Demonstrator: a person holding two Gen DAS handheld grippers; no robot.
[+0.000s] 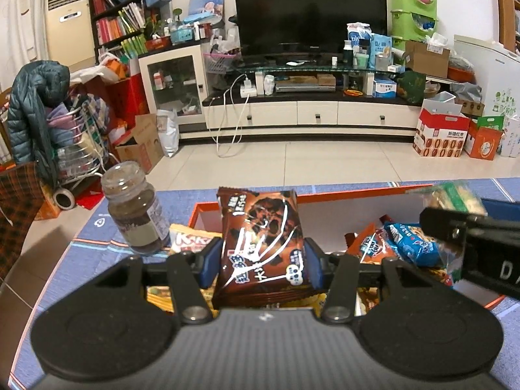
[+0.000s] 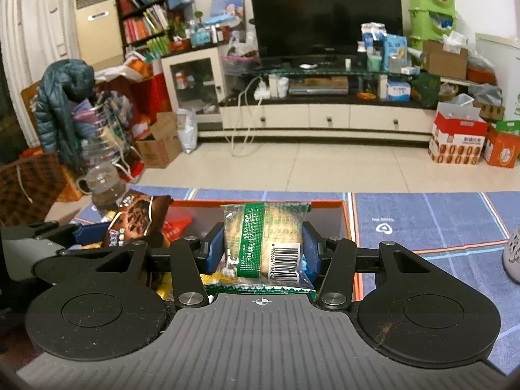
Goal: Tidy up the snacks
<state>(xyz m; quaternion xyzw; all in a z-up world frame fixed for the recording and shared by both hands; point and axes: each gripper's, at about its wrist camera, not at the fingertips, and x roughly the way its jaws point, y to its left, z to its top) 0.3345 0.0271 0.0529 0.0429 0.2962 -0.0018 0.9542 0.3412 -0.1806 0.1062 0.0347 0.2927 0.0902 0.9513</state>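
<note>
**A:** Your left tool (image 1: 261, 261) is clamped on the glossy brown chocolate snack packet (image 1: 260, 243), blue pads pressing its two side edges, and it is held upright above the orange-rimmed cardboard box (image 1: 341, 196). Your right tool (image 2: 262, 249) is closed the same way on the clear biscuit packet with a green band and barcode (image 2: 265, 240), also above that box.

**B:** How should you finish the step?

**A:** I'd judge both packets are about to be sorted. Keep each one upright, lower it into a free part of the box, and part the pads only once the bottom edge rests on something. The foil looks slippery, so don't loosen early. The two tools are close together; move one at a time.

**B:** What does each view add?

**A:** The left view shows the loose packets already in the box, such as the blue wrapped snack (image 1: 409, 243), and the glass jar with brown contents (image 1: 135, 209) standing near the box's left corner on the blue-patterned table (image 1: 81, 247). The right view shows the bare stretch of table right of the box and a pale rounded object (image 2: 513, 253) at the edge, too cropped to identify.
</note>
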